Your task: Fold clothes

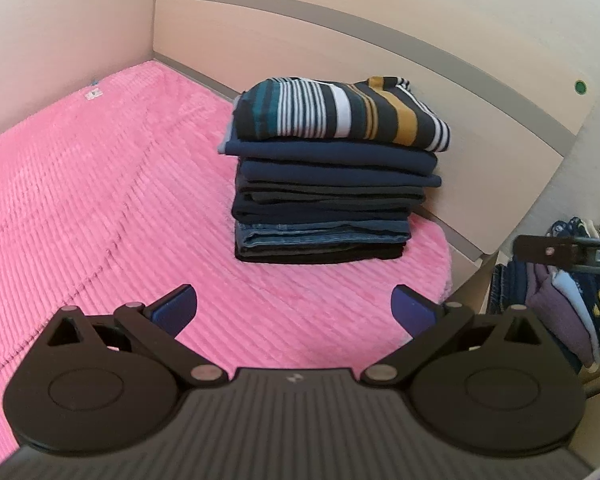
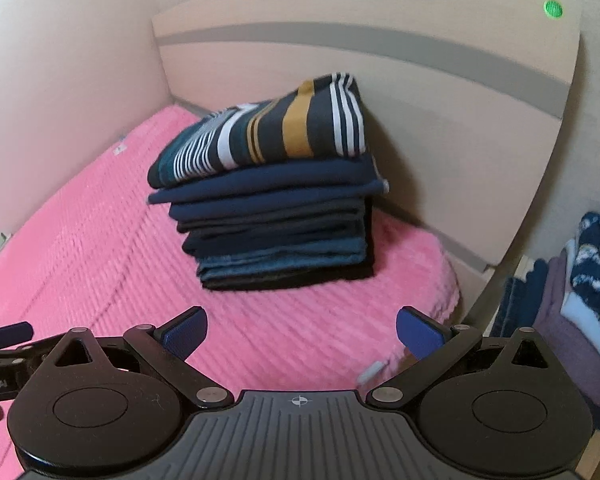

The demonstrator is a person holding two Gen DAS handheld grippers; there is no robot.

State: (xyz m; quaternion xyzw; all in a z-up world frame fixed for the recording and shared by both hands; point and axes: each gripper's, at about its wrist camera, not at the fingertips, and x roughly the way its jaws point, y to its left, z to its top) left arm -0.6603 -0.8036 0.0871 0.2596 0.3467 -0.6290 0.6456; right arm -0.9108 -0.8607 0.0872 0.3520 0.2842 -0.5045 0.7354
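A stack of folded dark clothes [image 1: 324, 204] sits on the pink bedspread [image 1: 100, 208] near the headboard, topped by a folded striped shirt [image 1: 340, 110]. The same stack [image 2: 280, 236] and striped shirt [image 2: 268, 136] show in the right wrist view. My left gripper [image 1: 294, 310] is open and empty, hovering above the bedspread in front of the stack. My right gripper [image 2: 302, 332] is open and empty, also short of the stack; it shows at the right edge of the left wrist view [image 1: 548, 250]. The left gripper shows at the left edge of the right wrist view [image 2: 8, 334].
A beige headboard [image 1: 340, 40] with a grey stripe stands behind the stack, a wall on the left. More clothes [image 2: 580, 280] hang or pile beyond the bed's right edge, also visible in the left wrist view [image 1: 560, 304]. Bare pink bedspread [image 2: 80, 248] lies left of the stack.
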